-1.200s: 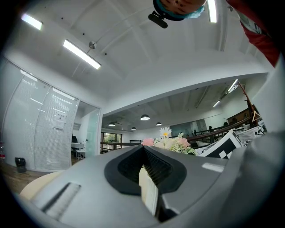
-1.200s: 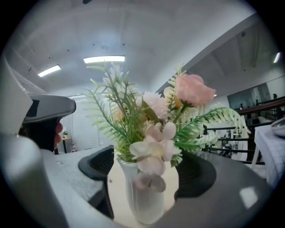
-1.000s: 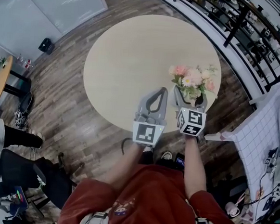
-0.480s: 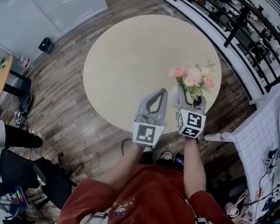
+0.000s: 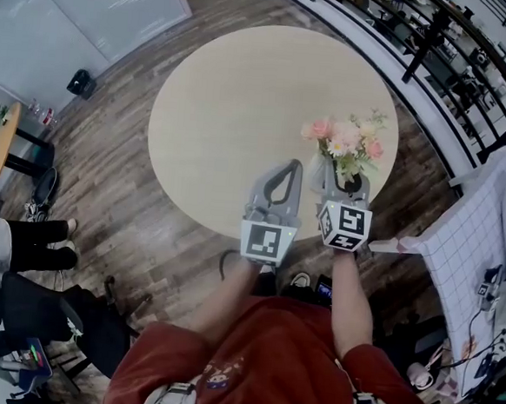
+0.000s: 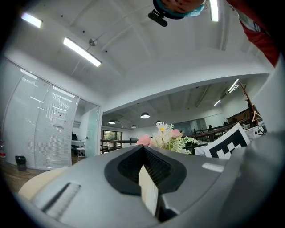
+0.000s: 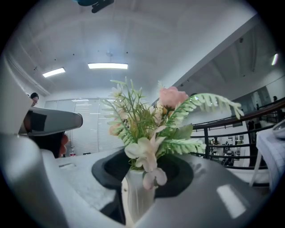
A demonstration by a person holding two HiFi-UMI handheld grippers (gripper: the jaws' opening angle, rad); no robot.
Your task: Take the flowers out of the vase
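Observation:
A bunch of pink, white and yellow flowers (image 5: 345, 141) with green fern stands in a pale vase (image 5: 327, 171) near the right front edge of the round beige table (image 5: 235, 99). My right gripper (image 5: 343, 179) has just been closing and is shut on the vase (image 7: 136, 196), which fills the gap between its jaws; the flowers (image 7: 151, 116) rise straight above it. Just left of it, my left gripper (image 5: 287, 164) hovers over the table edge, shut and holding nothing. In the left gripper view the flowers (image 6: 164, 138) show beyond the closed jaws.
A table with a white grid cloth (image 5: 482, 232) stands close at the right. A black railing (image 5: 440, 46) runs behind the round table. At far left are a small wooden side table (image 5: 1, 138) and a seated person's legs (image 5: 23, 244).
The right gripper's jaws have closed in around the vase, from wide apart to snug against it. The flowers shifted slightly. The left gripper has stayed where it was.

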